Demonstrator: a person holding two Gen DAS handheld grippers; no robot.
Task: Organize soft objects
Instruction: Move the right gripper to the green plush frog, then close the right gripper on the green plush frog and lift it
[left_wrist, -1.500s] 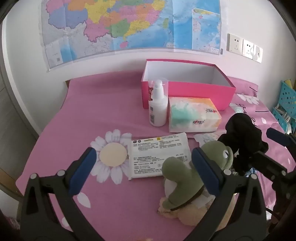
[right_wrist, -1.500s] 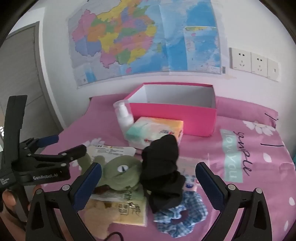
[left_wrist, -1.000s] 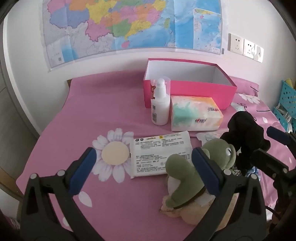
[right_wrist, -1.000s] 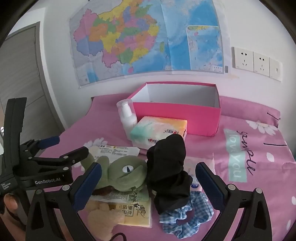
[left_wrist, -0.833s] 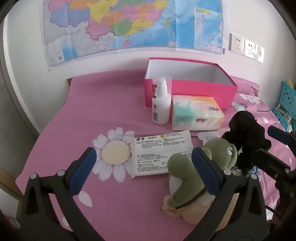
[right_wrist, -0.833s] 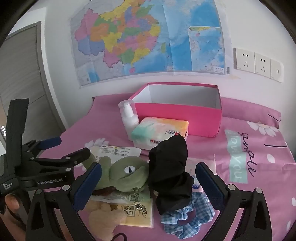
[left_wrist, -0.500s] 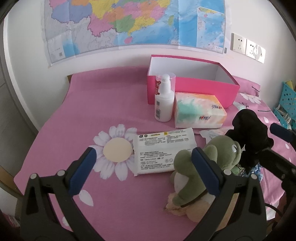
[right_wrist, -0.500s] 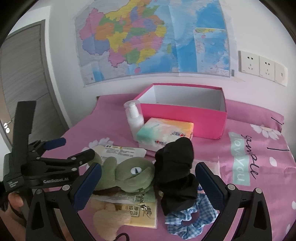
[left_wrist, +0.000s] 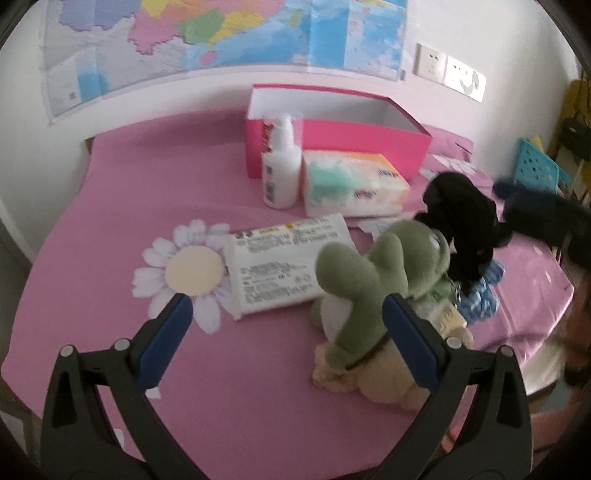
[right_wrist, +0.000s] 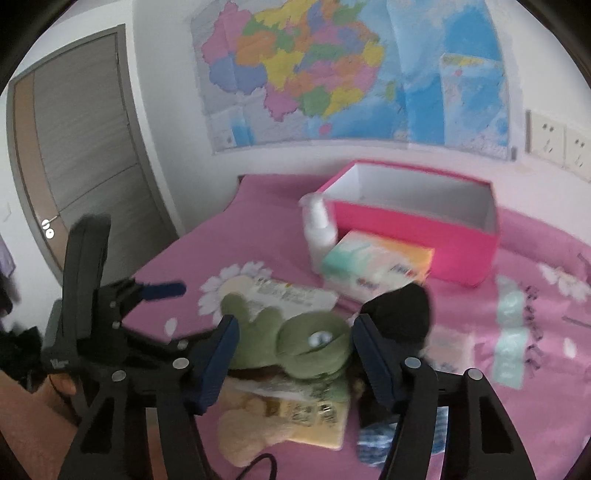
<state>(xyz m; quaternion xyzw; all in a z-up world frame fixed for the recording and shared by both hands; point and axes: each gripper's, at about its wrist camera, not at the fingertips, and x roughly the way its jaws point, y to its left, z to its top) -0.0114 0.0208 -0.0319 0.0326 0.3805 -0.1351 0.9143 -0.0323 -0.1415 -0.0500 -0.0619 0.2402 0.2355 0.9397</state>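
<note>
On the far left, my left gripper (left_wrist: 284, 317) hangs over the pink bedspread (left_wrist: 147, 192), jaws spread wide, nothing between them. Its right pad (left_wrist: 402, 332) sits just in front of the plush frog's back, though I cannot tell if it touches. Under the gap is a printed daisy (left_wrist: 184, 269), and touching its right side lies a flat white pack of wipes (left_wrist: 280, 266).

Moving right, the green plush frog (left_wrist: 373, 273) sits on a tan plush (left_wrist: 373, 380), leaning against the wipes. My right gripper (right_wrist: 293, 341) is on it now: the jaws have just been closing in, and the frog's head (right_wrist: 314, 350) fills the space between the blue pads. The picture is blurred, so I cannot tell whether the pads are pressing yet. A yellow printed card (right_wrist: 314, 413) pokes out beneath the frog.

Behind them stand a white pump bottle (left_wrist: 280, 166) and, just beside it, a tissue pack (left_wrist: 351, 184), both in front of the open pink box (left_wrist: 332, 129) near the wall.

Further right, a black cloth bundle (left_wrist: 461, 221) stands just beside the frog's head, with a blue checked scrunchie (left_wrist: 480, 295) at its foot. On the wall hang a map (right_wrist: 351, 74) and, to its right, white sockets (left_wrist: 448, 70).
</note>
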